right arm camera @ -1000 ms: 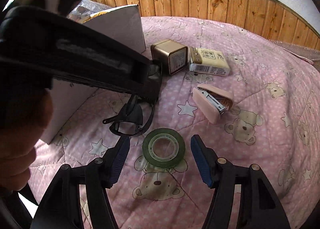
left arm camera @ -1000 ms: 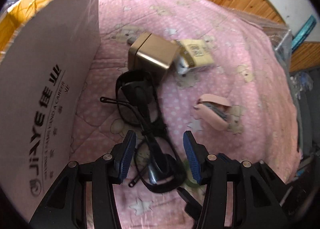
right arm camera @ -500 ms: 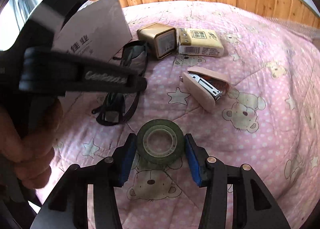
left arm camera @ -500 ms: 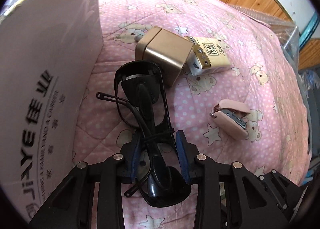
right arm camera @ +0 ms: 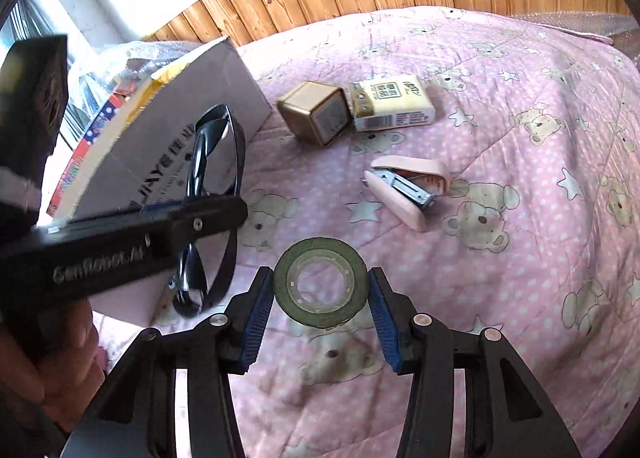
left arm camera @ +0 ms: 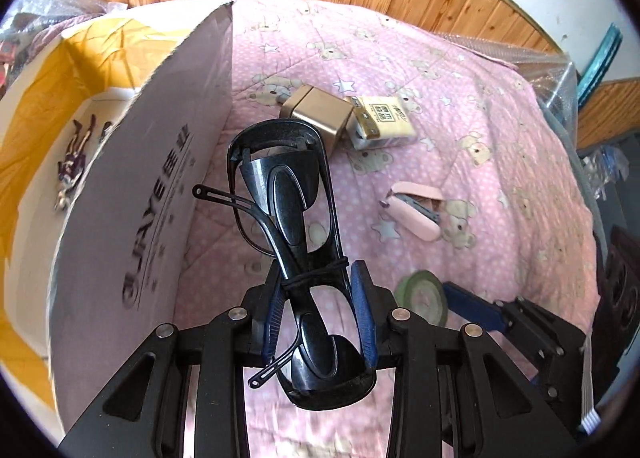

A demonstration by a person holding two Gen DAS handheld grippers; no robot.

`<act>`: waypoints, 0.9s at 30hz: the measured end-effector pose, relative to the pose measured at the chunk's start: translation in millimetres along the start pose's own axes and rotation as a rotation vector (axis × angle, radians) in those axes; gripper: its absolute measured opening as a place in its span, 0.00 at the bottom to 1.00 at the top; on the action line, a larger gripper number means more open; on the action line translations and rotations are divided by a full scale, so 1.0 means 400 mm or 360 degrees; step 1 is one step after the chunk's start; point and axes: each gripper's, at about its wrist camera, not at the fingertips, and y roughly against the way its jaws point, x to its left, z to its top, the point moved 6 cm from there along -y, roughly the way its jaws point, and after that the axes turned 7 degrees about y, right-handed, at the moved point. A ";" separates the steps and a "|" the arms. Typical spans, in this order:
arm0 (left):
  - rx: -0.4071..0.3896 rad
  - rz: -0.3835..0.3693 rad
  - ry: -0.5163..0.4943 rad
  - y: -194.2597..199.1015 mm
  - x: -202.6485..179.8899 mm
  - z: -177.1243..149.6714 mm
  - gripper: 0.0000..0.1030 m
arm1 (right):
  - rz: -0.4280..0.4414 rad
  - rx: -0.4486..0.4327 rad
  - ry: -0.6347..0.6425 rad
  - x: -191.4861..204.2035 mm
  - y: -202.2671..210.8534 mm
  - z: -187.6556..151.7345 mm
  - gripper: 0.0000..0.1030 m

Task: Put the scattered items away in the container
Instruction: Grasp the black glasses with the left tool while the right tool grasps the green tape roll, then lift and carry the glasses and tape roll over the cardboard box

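Left claw clamps sunglasses | right claw clamps tape roll | box interior: left view only

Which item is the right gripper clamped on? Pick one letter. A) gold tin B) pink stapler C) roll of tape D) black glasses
C: the right gripper has its jaws closed against both sides of the roll of tape, while the black glasses sit in the left gripper.

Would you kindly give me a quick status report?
Left gripper shut on glasses, lifted beside box. Right gripper shut on tape roll. Stapler, tin, packet remain on bed.
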 end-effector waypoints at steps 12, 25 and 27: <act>-0.0078 -0.0008 0.0004 0.104 -0.030 -0.058 0.32 | 0.0055 -0.0050 0.0030 0.033 0.028 0.007 0.48; -0.0153 -0.0058 0.0027 0.221 -0.012 -0.140 0.32 | 0.0091 -0.0052 0.0055 0.061 0.080 -0.044 0.48; -0.0168 -0.0065 0.0026 0.235 -0.012 -0.151 0.32 | 0.0090 -0.0054 0.0075 0.067 0.088 -0.052 0.48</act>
